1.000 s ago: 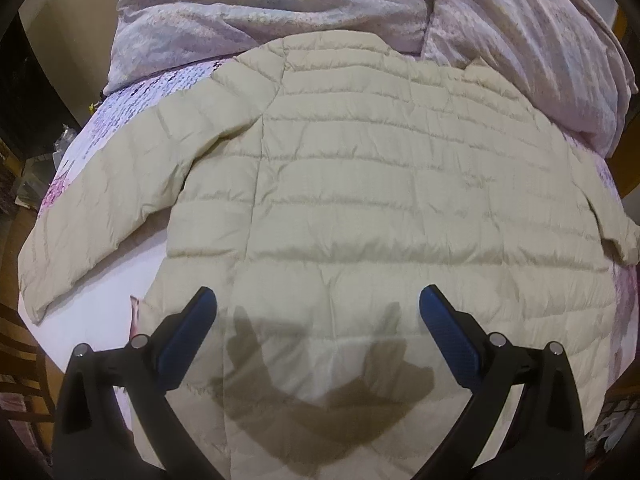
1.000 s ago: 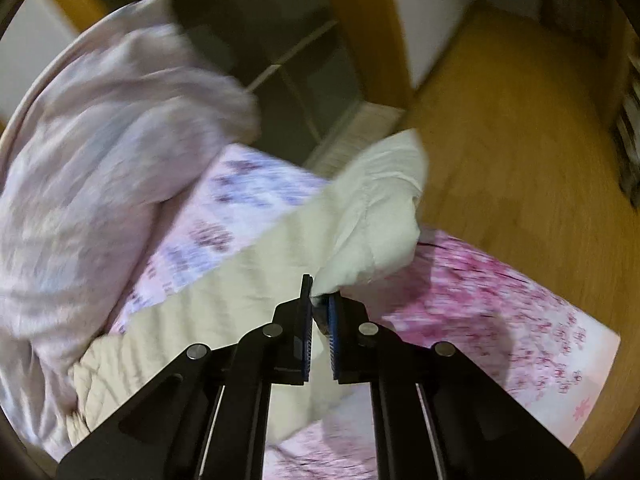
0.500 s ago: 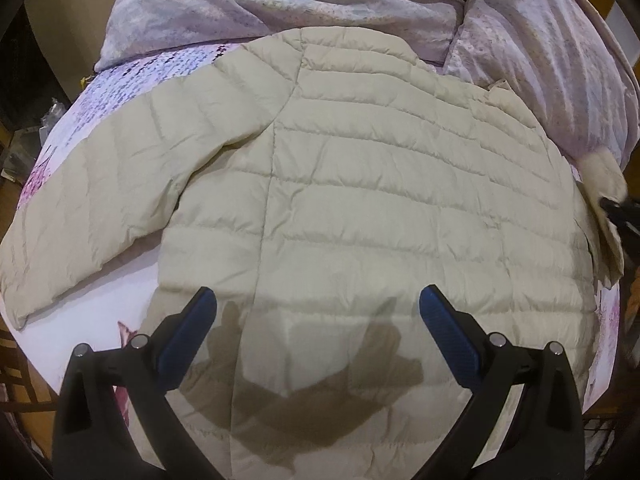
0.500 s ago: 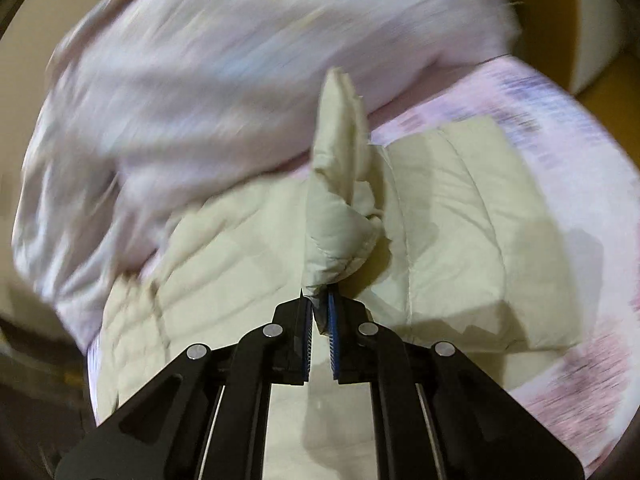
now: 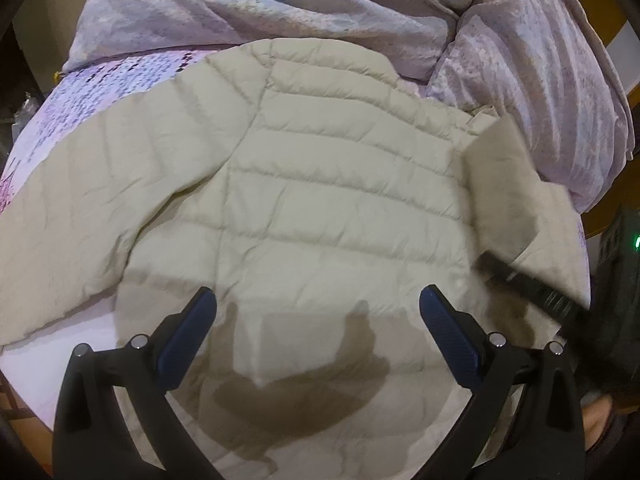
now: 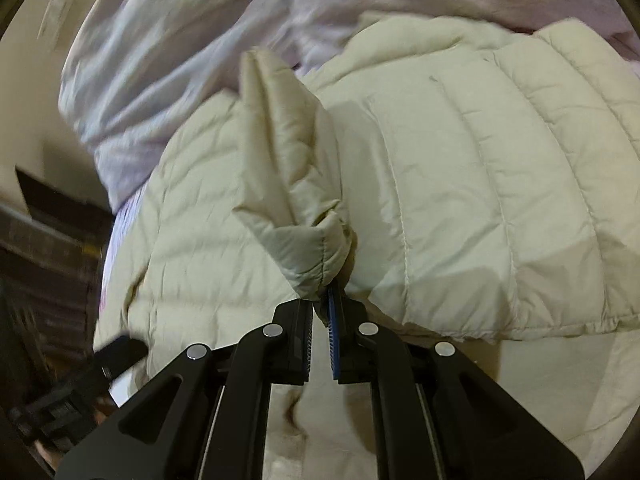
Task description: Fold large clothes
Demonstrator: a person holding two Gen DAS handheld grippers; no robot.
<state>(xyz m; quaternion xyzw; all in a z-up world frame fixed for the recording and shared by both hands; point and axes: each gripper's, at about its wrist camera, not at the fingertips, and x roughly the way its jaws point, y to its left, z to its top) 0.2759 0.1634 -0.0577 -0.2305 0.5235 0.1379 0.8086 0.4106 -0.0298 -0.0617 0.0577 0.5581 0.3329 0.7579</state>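
A cream quilted puffer jacket (image 5: pixel 320 200) lies back up on the bed, its left sleeve (image 5: pixel 72 208) spread out to the left. My left gripper (image 5: pixel 316 320) is open and empty, held above the jacket's lower back. My right gripper (image 6: pixel 322 308) is shut on the cuff of the right sleeve (image 6: pixel 296 216) and holds it lifted over the jacket's body (image 6: pixel 480 184). In the left wrist view the right gripper (image 5: pixel 532 284) comes in from the right with the sleeve (image 5: pixel 516 200) folded inward.
A rumpled lilac duvet (image 5: pixel 280 4) is piled along the far side of the bed and down the right (image 5: pixel 560 92). A floral bedsheet (image 5: pixel 100 88) shows at the left. Dark furniture (image 6: pixel 44 248) stands beyond the bed's left edge.
My right gripper has carried the right sleeve from the bed's edge up and inward over the jacket's back. My left gripper has stayed open and drifted slightly closer over the jacket.
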